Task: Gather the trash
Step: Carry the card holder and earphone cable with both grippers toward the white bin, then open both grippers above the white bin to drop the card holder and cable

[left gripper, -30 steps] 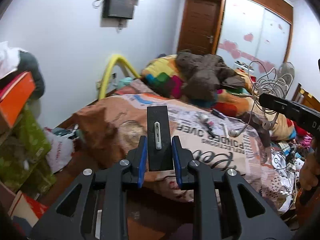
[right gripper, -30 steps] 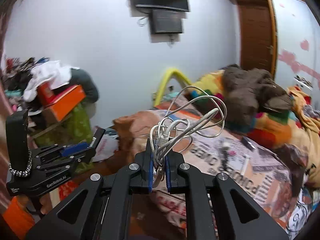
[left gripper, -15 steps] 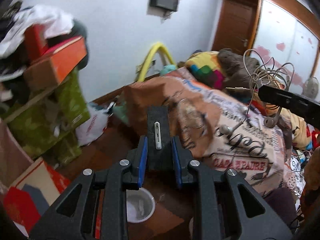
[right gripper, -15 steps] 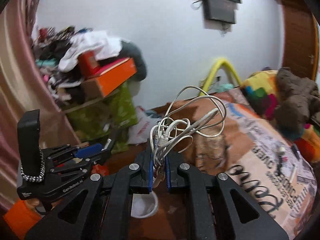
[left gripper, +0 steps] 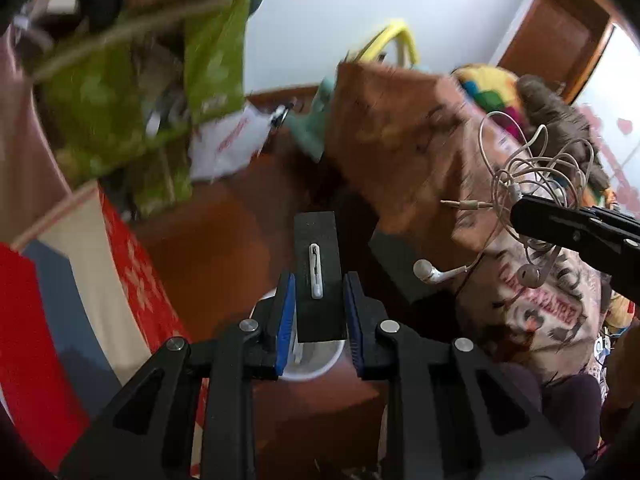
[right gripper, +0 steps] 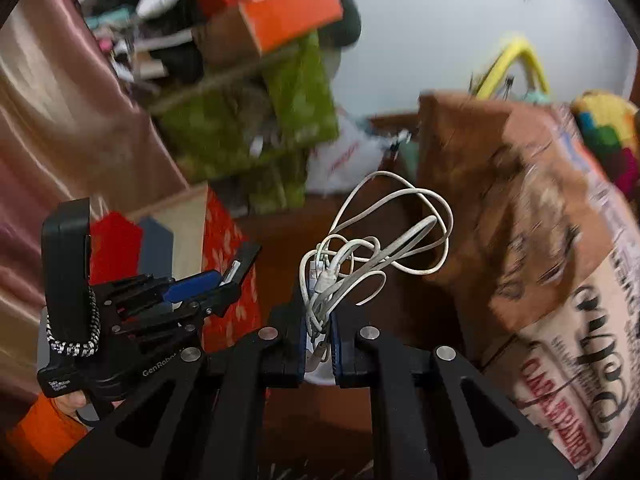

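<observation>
The left claw (left gripper: 319, 306) is clamped on a flat black box (left gripper: 319, 276) with a small white stick on its top. The right claw (right gripper: 319, 334) is squeezed tight on a tangle of white earphone wires (right gripper: 376, 252), and the loops stick up above it. Both point down at the brown floor (left gripper: 224, 240) beside the bed (left gripper: 520, 280). A little white tub (left gripper: 316, 364) sits on the floor, right under the left claw's tips. That looks like the place for the trash.

To do this step well, each claw should hang right over the tub before it lets go. The box is stiff, so it should drop straight. The wires are floppy and the earbuds dangle off to the side, so the right claw should go low, or the loops may hang over the rim. One claw at a time is safer, since the tub is small.

A second ago both claws face the bed and the wall, and no tub shows. Now they tip down to the floor, and the tub and a red bag (left gripper: 132, 276) are near. Both grips look the same as before.
</observation>
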A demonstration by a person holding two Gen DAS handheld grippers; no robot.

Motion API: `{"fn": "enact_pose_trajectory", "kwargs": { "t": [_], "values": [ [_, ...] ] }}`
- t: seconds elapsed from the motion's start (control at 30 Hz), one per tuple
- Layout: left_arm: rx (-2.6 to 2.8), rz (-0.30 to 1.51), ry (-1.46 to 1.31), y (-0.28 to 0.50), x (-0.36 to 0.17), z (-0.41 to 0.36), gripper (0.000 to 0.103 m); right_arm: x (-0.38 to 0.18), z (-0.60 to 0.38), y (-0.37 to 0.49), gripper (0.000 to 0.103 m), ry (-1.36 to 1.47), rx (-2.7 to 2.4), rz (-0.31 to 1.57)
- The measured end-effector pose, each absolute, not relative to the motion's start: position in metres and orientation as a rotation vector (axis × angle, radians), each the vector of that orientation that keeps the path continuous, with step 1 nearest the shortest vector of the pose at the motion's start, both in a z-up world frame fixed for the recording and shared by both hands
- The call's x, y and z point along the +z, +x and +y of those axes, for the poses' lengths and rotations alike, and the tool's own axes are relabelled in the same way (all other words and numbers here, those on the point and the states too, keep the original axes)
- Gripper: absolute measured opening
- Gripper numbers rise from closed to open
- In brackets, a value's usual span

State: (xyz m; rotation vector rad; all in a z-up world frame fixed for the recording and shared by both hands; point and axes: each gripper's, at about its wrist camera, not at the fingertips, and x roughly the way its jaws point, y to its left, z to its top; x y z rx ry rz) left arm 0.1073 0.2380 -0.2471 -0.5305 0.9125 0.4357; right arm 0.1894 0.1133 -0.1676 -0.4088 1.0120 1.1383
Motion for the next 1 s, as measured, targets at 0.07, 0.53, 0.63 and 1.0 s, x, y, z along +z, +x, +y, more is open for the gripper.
{"fn": "enact_pose_trajectory", "kwargs": {
  "t": [0.07, 0.53, 0.63, 1.0],
  "values": [
    [0.451, 0.959, -0.538, 0.108, -0.269, 0.241, 0.023, -0.191, 0.124, 0.191, 0.009, -0.424, 1.135, 1.088],
    [0.458, 1.207, -0.72, 0.107, -0.397, 0.256, 0.023, -0.324, 0.166, 0.205, 0.01, -0.501, 1.084, 1.436],
    [0.459, 1.226, -0.746, 0.108, -0.41, 0.256, 0.023, -0.336, 0.171, 0.206, 0.01, -0.514, 1.071, 1.476],
    [0.434, 1.247, -0.724, 0.131, -0.416, 0.257, 0.023, -0.329, 0.165, 0.223, 0.039, -0.549, 1.037, 1.431]
  ]
}}
